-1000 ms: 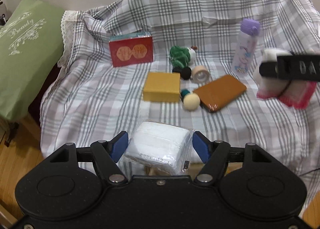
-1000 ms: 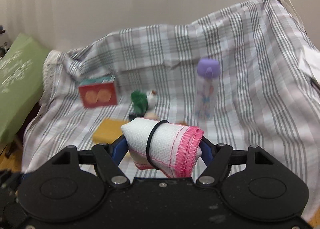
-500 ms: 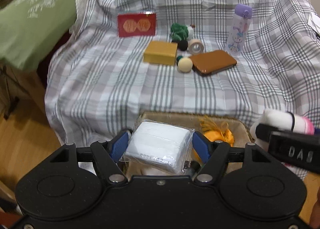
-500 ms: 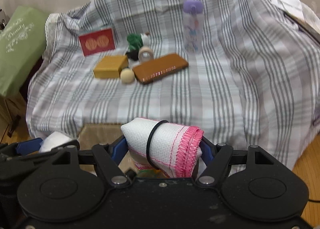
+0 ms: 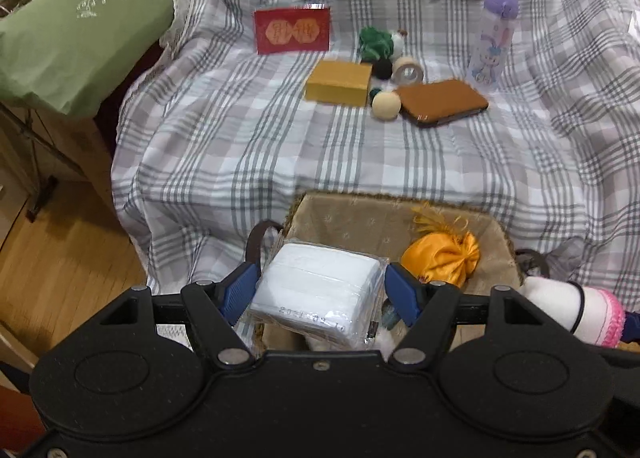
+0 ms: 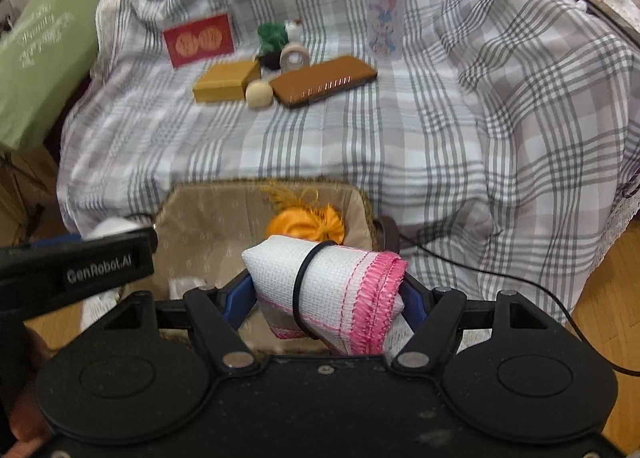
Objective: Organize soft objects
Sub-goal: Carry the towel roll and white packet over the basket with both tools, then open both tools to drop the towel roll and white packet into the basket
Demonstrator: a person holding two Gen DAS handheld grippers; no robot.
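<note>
A white, soft rectangular pack in clear crinkled plastic wrap, with faint printed digits on its near edge that cannot be read with certainty, is pinched between the blue pads of the left gripper. A rolled white waffle-weave cloth with pink stitched edging, bound by a thin black elastic band, is clamped between the blue pads of the right gripper. Both items are held over a rectangular woven basket lined with beige patterned fabric, which is fitted with dark loop handles. Inside the basket a shiny orange satin drawstring pouch with a frayed golden tassel is lodged. The side of the left gripper is marked "GenRobot.AI" in the right wrist view.

Beyond the basket a grey-and-white plaid cotton sheet, draped and creased, is spread over a piece of furniture. On it are laid a cream felt ball, a flat brown leather-look case with rounded corners, a mustard-yellow rectangular box, a small roll of tape, a black pompom, and a green-and-white plush toy. Further back a red card box with two gold hexagonal emblems is propped upright, and a translucent bottle with a lilac cap and cartoon rabbit print is stood to the right. At far left a green pillow embroidered "Beauty" in white script is placed.
</note>
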